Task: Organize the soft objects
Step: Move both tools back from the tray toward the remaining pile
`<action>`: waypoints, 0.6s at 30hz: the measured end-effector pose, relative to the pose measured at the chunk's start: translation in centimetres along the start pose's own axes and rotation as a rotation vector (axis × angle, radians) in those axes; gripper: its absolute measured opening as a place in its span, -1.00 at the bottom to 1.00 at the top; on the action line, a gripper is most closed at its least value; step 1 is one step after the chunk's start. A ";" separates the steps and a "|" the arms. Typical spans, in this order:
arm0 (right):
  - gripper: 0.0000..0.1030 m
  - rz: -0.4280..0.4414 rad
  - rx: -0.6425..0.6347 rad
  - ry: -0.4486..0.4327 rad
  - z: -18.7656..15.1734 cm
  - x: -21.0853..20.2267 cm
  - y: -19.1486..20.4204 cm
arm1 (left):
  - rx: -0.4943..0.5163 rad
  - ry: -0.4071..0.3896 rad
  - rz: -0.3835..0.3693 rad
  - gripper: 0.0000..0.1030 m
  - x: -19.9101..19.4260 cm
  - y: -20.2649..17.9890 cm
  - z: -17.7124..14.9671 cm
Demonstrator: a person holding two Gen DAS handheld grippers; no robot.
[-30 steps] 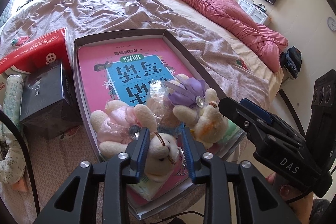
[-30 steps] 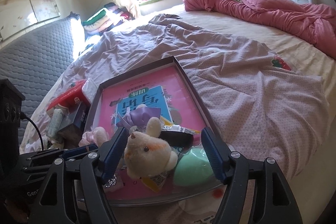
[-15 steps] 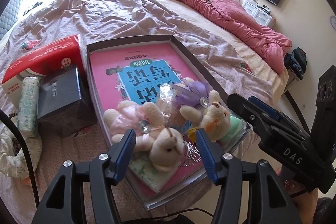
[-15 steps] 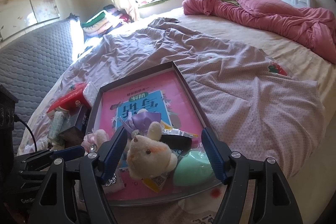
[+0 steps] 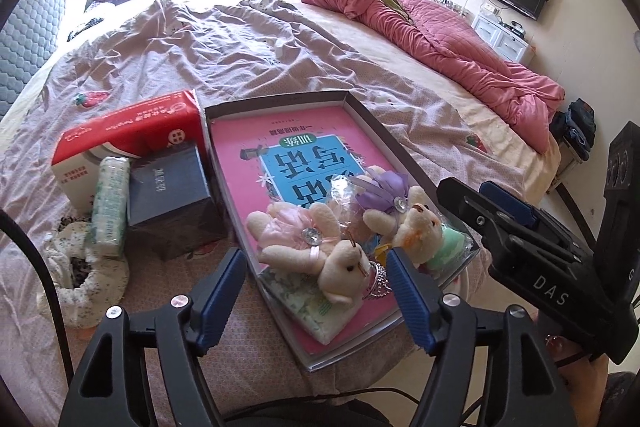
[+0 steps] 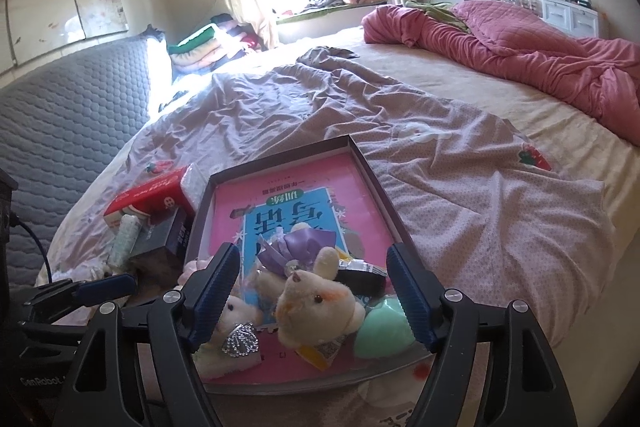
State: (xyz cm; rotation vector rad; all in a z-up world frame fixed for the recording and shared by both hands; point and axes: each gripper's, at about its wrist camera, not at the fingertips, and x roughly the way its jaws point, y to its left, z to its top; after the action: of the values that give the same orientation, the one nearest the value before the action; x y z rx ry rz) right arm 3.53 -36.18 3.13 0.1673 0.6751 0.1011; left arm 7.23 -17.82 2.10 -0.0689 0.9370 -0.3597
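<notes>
Lying head toward the camera, the pink-dressed bear (image 5: 316, 247) sits lengthwise between the left tool's (image 5: 316, 291) widening jaws.

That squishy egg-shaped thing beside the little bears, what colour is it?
Mint green, plain with no pattern; it shows best in the right wrist view.

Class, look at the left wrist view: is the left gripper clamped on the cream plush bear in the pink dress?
No. The left gripper stands open, its blue pads clear of the cream plush bear in the pink dress, which lies in the dark shallow tray.
</notes>
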 end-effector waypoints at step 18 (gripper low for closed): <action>0.51 0.011 -0.089 -0.017 0.7 -1.4 3.5 | -0.038 -0.044 0.055 0.47 -3.2 2.3 -0.4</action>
State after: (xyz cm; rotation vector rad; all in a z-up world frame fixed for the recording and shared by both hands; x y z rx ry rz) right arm 2.78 -33.03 5.19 0.0866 0.6513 0.1393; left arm 5.83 -14.55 3.92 -0.0849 0.9000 -0.2883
